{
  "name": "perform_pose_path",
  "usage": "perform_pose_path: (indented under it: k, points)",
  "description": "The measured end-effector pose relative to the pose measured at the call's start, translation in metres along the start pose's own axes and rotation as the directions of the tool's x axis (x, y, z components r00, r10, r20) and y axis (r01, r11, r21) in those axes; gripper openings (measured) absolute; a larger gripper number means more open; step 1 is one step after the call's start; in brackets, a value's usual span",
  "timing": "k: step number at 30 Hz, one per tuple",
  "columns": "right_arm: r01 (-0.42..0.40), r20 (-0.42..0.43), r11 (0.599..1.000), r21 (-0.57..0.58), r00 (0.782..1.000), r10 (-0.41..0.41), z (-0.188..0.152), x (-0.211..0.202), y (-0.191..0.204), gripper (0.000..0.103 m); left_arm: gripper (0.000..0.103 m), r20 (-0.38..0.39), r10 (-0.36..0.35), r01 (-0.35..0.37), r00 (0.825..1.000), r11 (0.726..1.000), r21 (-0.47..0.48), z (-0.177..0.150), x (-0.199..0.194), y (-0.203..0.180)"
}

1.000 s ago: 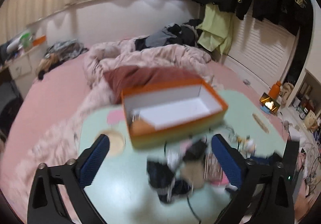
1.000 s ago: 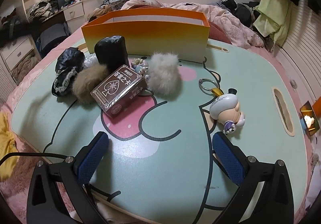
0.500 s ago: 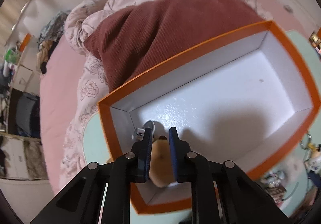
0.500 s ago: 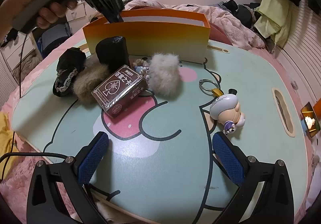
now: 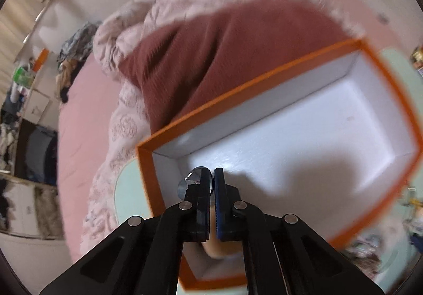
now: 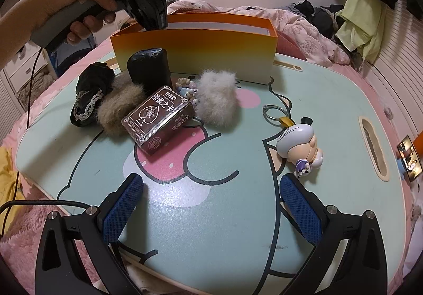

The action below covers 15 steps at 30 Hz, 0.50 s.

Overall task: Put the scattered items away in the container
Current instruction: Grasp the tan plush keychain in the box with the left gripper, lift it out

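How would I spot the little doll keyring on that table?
Start at the orange box at the table's far edge, then look toward the near right. The doll keyring lies alone there, apart from the heap: a bald white-headed figure with a metal ring.

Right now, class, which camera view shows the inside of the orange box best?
The left wrist view: it looks down into the orange box, showing its white floor and inner walls. The right wrist view shows only its outer front wall and rim, with the scattered items before it.
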State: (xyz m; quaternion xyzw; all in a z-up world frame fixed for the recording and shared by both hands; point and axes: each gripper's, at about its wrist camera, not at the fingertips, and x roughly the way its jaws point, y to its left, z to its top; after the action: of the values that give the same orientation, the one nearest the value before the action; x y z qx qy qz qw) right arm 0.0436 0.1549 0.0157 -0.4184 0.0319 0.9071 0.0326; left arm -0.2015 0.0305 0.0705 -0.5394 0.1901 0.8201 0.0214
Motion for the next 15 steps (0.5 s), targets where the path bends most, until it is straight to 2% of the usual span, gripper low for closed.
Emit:
perform_pose_path:
  k: [3,5,8,11,13,15]
  points:
    - [0.000,0.000,1.000,0.000,1.000,0.000,0.000,0.000,0.000,0.103,0.003,0.124,-0.086,0.086,0.989,0.996,0.002,-0.016,-0.049,0.001]
    - [0.000,0.000,1.000,0.001,1.000,0.000,0.000,0.000,0.000,0.103,0.003,0.205,-0.156,0.156,0.966,0.988,0.019,-0.038,-0.079,-0.003]
    - [0.002,-0.001,1.000,0.001,1.000,-0.002,0.000,0.000,0.000,0.103,0.003,0.277,-0.237,0.232,0.931,0.971,0.050,-0.079,-0.106,-0.014]
    - [0.003,-0.002,1.000,0.001,1.000,-0.003,0.000,0.000,0.000,0.103,0.003,0.269,-0.326,0.316,0.906,0.945,0.081,-0.109,-0.103,-0.027]
    - [0.003,-0.002,1.000,0.002,1.000,-0.003,-0.001,0.000,0.001,0.103,0.003,0.255,-0.349,0.338,0.902,0.937,0.087,-0.120,-0.093,-0.032]
    - [0.003,-0.002,1.000,0.002,1.000,-0.003,-0.001,0.000,0.001,0.103,0.003,0.247,-0.338,0.325,0.908,0.941,0.092,-0.131,-0.082,-0.039]
